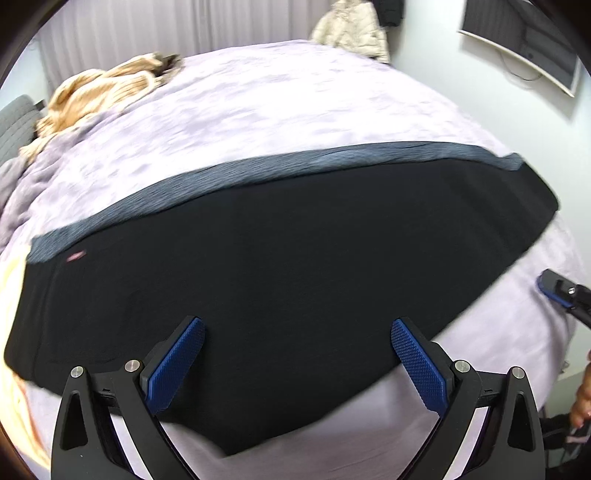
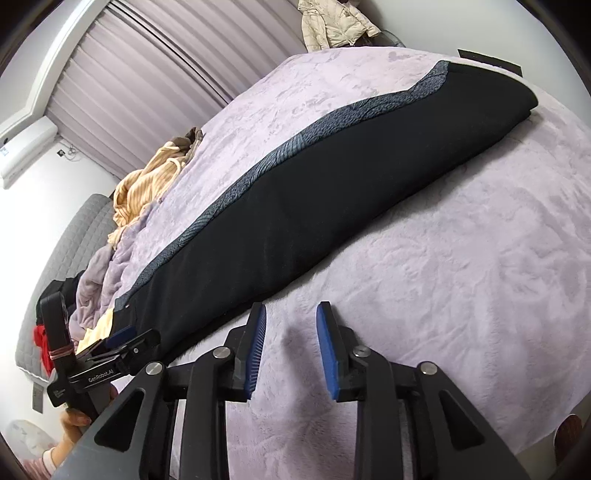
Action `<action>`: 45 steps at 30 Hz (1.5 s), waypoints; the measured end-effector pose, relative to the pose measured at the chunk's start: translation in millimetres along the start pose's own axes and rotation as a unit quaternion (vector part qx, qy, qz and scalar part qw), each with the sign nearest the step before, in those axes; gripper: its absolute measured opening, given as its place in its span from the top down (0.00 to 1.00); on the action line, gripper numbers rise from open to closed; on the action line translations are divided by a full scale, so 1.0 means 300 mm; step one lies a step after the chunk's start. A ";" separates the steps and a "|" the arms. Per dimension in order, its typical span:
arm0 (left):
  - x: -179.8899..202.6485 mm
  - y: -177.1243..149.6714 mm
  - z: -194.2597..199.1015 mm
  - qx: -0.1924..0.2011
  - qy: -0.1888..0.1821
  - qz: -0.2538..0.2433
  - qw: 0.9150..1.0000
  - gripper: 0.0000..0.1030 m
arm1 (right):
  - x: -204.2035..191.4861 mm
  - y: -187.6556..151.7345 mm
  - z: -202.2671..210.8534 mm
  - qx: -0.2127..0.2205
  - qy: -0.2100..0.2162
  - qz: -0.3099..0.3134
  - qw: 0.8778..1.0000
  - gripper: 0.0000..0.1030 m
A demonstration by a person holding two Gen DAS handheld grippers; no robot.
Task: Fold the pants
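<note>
Black pants (image 1: 280, 266) with a grey patterned side stripe (image 1: 258, 171) lie flat, folded lengthwise, on the lilac blanket. My left gripper (image 1: 297, 332) is wide open and empty, hovering over the pants' near edge. In the right wrist view the pants (image 2: 332, 192) stretch diagonally from lower left to upper right. My right gripper (image 2: 291, 314) is open and empty, over bare blanket just beside the pants' near edge. The left gripper also shows in the right wrist view (image 2: 122, 338) at the pants' left end. The right gripper's tip shows at the left wrist view's right edge (image 1: 557, 291).
The lilac blanket (image 2: 461, 258) covers the bed. A tan striped garment (image 1: 99, 88) lies crumpled at the far left, also in the right wrist view (image 2: 147, 184). A beige jacket (image 2: 332, 22) hangs beyond the bed. A grey headboard (image 2: 62, 258) stands at left. A monitor (image 1: 524, 40) hangs on the wall.
</note>
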State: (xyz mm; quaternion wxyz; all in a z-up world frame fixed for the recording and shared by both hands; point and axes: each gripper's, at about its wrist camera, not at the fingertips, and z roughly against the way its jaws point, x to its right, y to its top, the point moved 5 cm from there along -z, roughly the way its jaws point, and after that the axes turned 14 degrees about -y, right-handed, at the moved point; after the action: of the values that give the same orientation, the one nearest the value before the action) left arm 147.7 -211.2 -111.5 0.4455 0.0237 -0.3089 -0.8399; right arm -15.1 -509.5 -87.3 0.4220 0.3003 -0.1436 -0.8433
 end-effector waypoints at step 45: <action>0.313 0.434 -0.294 0.019 -0.017 0.028 0.999 0.01 | 0.277 0.334 0.019 0.105 -0.021 -0.089 0.990 0.79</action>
State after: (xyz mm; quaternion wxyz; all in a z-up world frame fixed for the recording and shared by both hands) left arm 214.5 -380.3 -90.4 0.4631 0.0092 -0.3328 -0.8214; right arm 5.5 -636.4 -65.1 0.3081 0.3369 -0.2132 -0.8638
